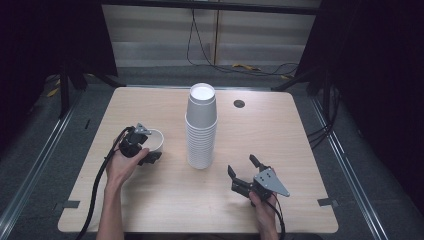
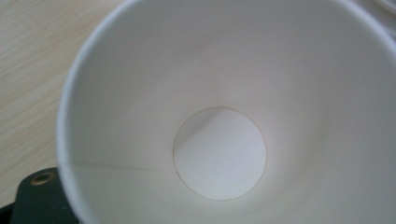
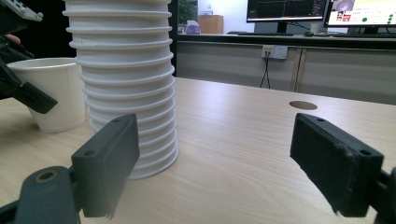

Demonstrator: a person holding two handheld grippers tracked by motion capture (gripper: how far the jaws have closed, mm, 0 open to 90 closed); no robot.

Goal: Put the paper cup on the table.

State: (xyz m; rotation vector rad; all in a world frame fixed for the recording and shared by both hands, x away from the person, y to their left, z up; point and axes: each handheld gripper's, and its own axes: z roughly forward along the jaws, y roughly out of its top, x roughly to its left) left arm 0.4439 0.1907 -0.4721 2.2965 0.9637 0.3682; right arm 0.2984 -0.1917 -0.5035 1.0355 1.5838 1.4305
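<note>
left gripper (image 1: 148, 150) clamped on cup (image 1: 155, 140) rim, right gripper (image 1: 246, 173) wide open near stack (image 1: 201, 130); pinch gently, keep cup upright on desk (image 1: 280, 130)

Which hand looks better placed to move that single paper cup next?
Probably the left: the left hand-held gripper already sits at the rim of the single cup, looking straight into it. The right hand-held gripper hangs open, apart from the cup stack.
</note>
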